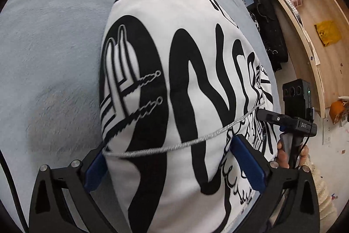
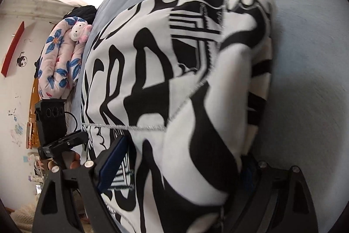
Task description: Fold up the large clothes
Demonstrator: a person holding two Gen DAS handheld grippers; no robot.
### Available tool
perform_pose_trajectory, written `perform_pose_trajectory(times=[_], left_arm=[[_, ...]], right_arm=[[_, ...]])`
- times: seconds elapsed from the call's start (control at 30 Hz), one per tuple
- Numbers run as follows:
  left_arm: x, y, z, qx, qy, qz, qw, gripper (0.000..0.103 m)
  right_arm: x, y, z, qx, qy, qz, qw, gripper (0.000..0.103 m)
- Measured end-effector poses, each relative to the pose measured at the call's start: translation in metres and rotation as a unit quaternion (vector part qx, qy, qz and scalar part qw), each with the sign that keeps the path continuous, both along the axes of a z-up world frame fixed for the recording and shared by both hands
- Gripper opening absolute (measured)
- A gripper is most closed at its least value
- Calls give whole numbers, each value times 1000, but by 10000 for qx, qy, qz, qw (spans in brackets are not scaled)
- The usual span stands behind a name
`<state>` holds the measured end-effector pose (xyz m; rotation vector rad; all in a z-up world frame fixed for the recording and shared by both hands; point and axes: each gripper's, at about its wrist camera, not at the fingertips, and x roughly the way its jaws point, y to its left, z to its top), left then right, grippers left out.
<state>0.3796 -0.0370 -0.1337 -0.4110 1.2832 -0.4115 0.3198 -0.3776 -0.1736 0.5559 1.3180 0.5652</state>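
Observation:
A white garment with bold black print (image 1: 185,71) lies folded on a light blue bedspread (image 1: 54,36). My left gripper (image 1: 174,169) stands with its blue-padded fingers (image 1: 248,161) wide apart, the garment's near edge lying between them. A silver cord (image 1: 185,144) runs across the cloth. In the right wrist view the same garment (image 2: 174,80) bunches up between the fingers of my right gripper (image 2: 181,169), which are also wide apart; the right pad is mostly hidden by cloth. The other gripper shows at the garment's side in each view (image 1: 290,121).
The bedspread (image 2: 305,58) surrounds the garment. A wooden shelf unit (image 1: 305,14) with small boxes stands to the right, with a black item (image 1: 266,21) beside the bed. A floral quilt (image 2: 61,58) and a plush toy (image 2: 79,31) lie at the bed's far end.

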Motion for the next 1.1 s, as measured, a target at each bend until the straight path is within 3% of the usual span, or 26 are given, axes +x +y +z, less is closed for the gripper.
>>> perform_pose_trajectory(times=[0.2,0.3,0.5,0.57,0.63,0.83,1.1], left_arm=[[3,-5,-6,1,-14,12,10000,103],[1,-3,-6,-1,-15,9,10000,103],[3,-7,-1,175,-5,87,9998,103],[2,-12,3,316,-56,73,9995,99],[-1,-18,11,500,-163,23,9986,88],[-18,-31,45,807,-543,-130,9952,59],[-59,-27,78,1136,-670,-316,9908,55]], right_arm=[[9,6,-1,7,-123,-104,9999,90],[6,13,3,-245,-248,-88,9994,89],[-2,17,17,-607,-397,-92,9973,72],[-5,18,23,-712,-425,-125,9965,64],[-8,21,31,-812,-489,-163,9954,52],[-23,38,59,-1194,-699,-252,9901,34],[-67,72,79,-1290,-669,-281,9890,29]])
